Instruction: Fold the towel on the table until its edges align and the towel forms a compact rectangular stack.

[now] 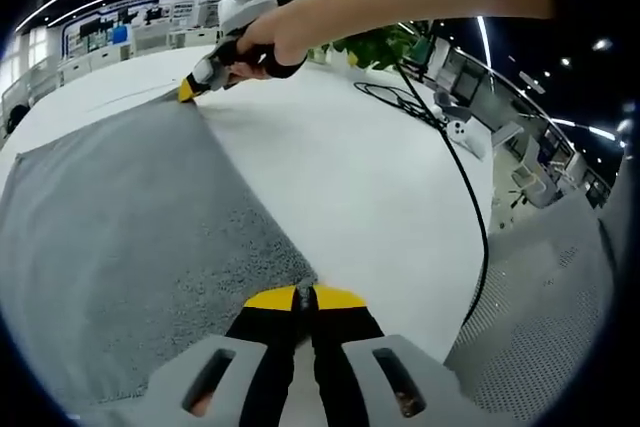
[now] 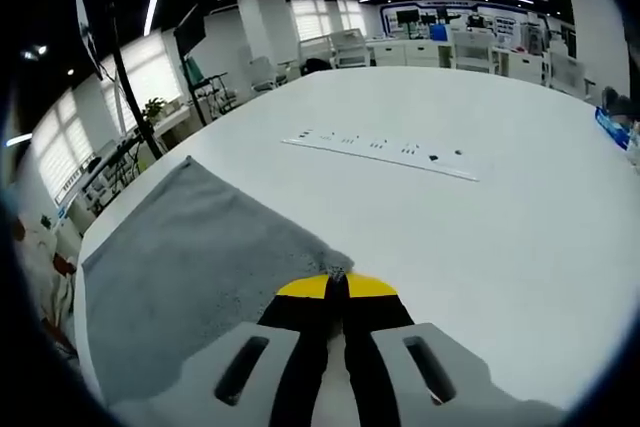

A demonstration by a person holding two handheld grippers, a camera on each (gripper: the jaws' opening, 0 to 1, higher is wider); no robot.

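A gray towel [image 1: 130, 217] lies flat on the white table [image 1: 380, 187], spread out in a single layer. In the left gripper view, the left gripper [image 1: 305, 299] is clenched on the towel's near corner, its yellow-tipped jaws pressed together over the fabric edge. At the far corner of the same towel edge, the right gripper [image 1: 190, 90] comes in from the right, held in a person's hand [image 1: 262, 47] with a bare forearm behind it; its yellow tip meets the towel corner. A black cable [image 1: 455, 162] runs across the table to the right of the towel, and a green plant [image 1: 385, 47] stands at the far side.

In the right gripper view, the right gripper [image 2: 336, 287] is clamped on a towel [image 2: 190, 257] corner, a small tuft of fabric showing between its closed jaws. The towel stretches away to the left, reaching the table [image 2: 480, 207] edge. A long white strip [image 2: 380, 155] with small dark marks lies farther off on the table, well apart from the towel.
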